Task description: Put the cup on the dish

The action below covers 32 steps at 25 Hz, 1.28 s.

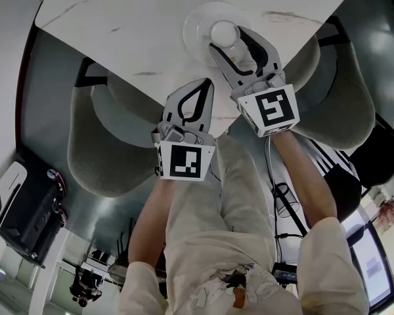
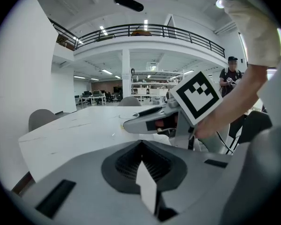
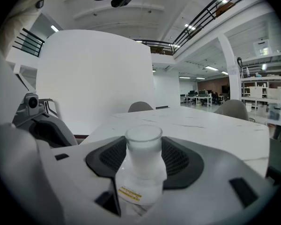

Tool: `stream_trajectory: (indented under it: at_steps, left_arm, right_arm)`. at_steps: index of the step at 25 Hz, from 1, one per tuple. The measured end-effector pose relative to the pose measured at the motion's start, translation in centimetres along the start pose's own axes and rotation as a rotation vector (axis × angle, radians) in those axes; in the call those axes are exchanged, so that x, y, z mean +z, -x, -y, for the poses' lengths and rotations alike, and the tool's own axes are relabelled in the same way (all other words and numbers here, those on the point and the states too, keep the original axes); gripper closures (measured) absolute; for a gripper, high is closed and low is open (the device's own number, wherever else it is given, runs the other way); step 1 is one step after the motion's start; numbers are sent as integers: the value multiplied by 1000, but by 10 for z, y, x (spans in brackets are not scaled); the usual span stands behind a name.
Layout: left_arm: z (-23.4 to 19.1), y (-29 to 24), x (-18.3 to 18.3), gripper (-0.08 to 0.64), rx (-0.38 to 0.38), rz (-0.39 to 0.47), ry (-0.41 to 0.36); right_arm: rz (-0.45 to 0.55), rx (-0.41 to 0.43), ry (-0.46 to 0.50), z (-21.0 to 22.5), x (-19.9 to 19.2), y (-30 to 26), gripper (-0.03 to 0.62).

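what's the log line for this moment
left gripper: shut, empty | right gripper: shut on cup | cup: over dish, contact unclear

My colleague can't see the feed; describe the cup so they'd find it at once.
On the white marble table sits a round white dish. The cup is over it, held in the right gripper: frosted white, upright, with a yellow label low on its side, unlike the flat plain dish.

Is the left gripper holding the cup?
No, the left gripper is shut and empty; the cup sits gripped in the right gripper.
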<state>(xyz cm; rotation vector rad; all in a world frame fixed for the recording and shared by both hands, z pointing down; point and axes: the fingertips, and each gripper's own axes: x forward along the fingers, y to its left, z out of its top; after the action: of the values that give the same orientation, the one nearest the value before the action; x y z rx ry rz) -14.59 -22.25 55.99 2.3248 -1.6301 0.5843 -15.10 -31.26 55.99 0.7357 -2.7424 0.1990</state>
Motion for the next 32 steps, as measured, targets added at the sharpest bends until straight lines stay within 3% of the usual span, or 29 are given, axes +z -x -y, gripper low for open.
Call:
stream_trajectory:
  at_steps: [6, 17, 21, 24, 32]
  left_arm:
    - [5, -1, 6, 558, -11, 4, -5]
    - [3, 4, 13, 558, 19, 21, 23]
    - [-1, 10, 23, 558, 38, 34, 13]
    - [1, 16, 26, 557, 46, 38, 53]
    - [17, 48, 53, 558, 50, 52, 67]
  right_arm:
    - [22, -20, -12, 4, -3, -6, 364]
    - [-50, -22, -39, 0, -23, 0, 364]
    - [-48, -34, -40, 0, -19, 6, 364]
    - [-54, -41, -36, 0, -17, 17, 364]
    - [-49, -43, -72, -4, 18, 59, 364]
